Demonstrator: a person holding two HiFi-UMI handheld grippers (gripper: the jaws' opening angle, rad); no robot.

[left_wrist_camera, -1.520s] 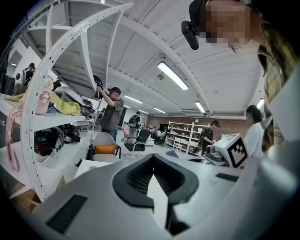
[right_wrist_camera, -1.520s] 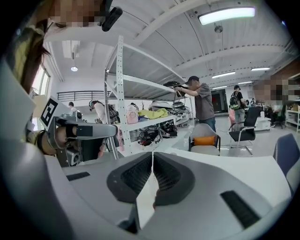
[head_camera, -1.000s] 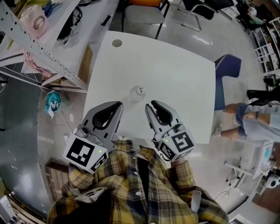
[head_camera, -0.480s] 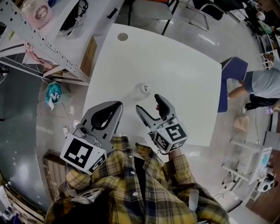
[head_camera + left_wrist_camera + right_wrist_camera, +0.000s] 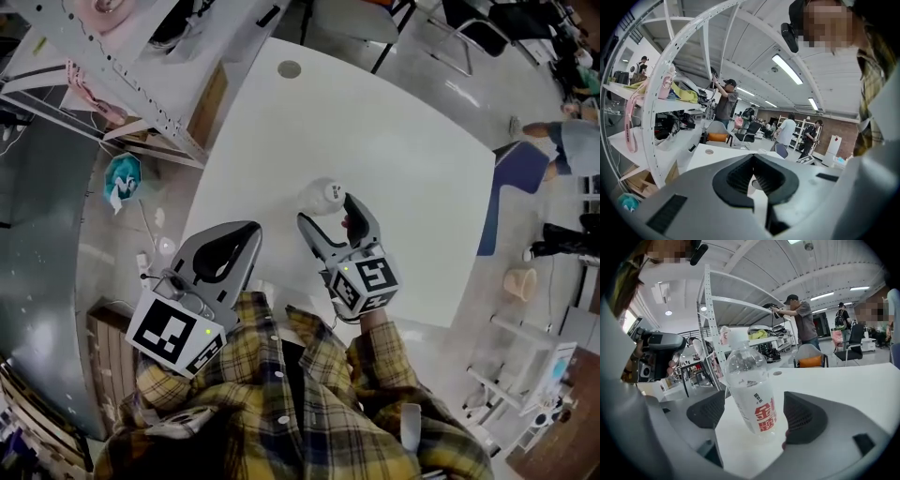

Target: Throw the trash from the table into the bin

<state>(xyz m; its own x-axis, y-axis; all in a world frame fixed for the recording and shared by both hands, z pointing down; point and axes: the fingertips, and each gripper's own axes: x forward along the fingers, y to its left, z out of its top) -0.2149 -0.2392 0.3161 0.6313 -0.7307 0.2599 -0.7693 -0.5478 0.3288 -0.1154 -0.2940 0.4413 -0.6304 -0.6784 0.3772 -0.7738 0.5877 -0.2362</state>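
A clear plastic bottle [image 5: 323, 195] with a white cap and a white label printed in red stands upright on the white table [image 5: 403, 150]. My right gripper [image 5: 328, 214] is just behind it, low over the table. In the right gripper view the bottle [image 5: 752, 392] stands between the jaws of this gripper [image 5: 753, 403], which have just been opening. The pads do not press on it. My left gripper [image 5: 253, 227] hangs at the table's near edge, shut and empty. The left gripper view shows its tips [image 5: 753, 157] meeting.
A metal shelf rack [image 5: 103, 75] with clutter runs along the table's left side, a cardboard box [image 5: 211, 103] beneath it. A round cable hole [image 5: 289, 68] marks the table's far corner. A blue chair [image 5: 516, 173] and a person [image 5: 572, 141] are to the right.
My right gripper has opened from nearly shut and moved forward and down, so its jaws now flank the bottle. The left gripper has sunk a little and stays shut.
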